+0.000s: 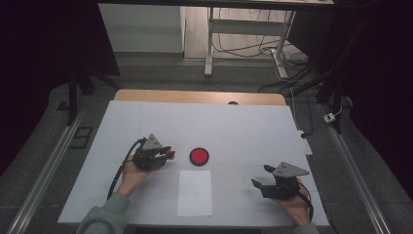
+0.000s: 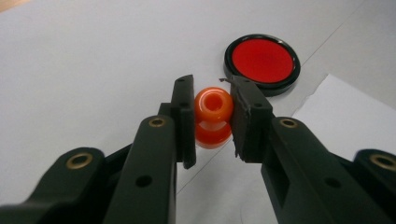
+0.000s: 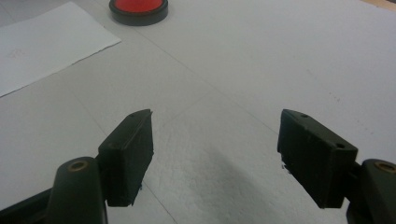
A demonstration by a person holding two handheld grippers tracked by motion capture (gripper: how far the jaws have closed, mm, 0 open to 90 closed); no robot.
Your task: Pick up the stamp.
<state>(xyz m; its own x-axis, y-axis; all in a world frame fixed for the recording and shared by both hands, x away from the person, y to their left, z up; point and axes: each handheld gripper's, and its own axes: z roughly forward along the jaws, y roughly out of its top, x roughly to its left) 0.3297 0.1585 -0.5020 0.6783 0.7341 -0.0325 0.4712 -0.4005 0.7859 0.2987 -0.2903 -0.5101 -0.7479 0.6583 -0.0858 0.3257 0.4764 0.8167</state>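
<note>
The left gripper point(image 1: 165, 153) was over the left part of the white table point(image 1: 243, 126). Its two black jaws were closed tight on a small orange bead point(image 2: 213, 116). The bead was shiny and had a hole through its top. It looked like two round beads, one stacked on the other. In the left gripper view, one jaw pressed each side of the bead, and the bead sat right between the tips. In the high view, the bead showed as a tiny orange spot at the tip of that gripper.

Just past the bead lay a round red disc with a black rim point(image 1: 199, 156). The disc rested flat on the table, near the bead but not touching it. In the left gripper view, it lay beyond the jaws and a bit to the right.

A white sheet of paper point(image 1: 195, 192) lay flat on the table, just below the disc in the high view. It was between the two hands.

The right gripper point(image 1: 261, 176) was over the right part of the table, well apart from the bead and the disc. Its jaws stood wide open, and there was nothing between them. In the right gripper view, bare table showed in the gap. The paper and the disc were far off at the top left of that view.
</note>
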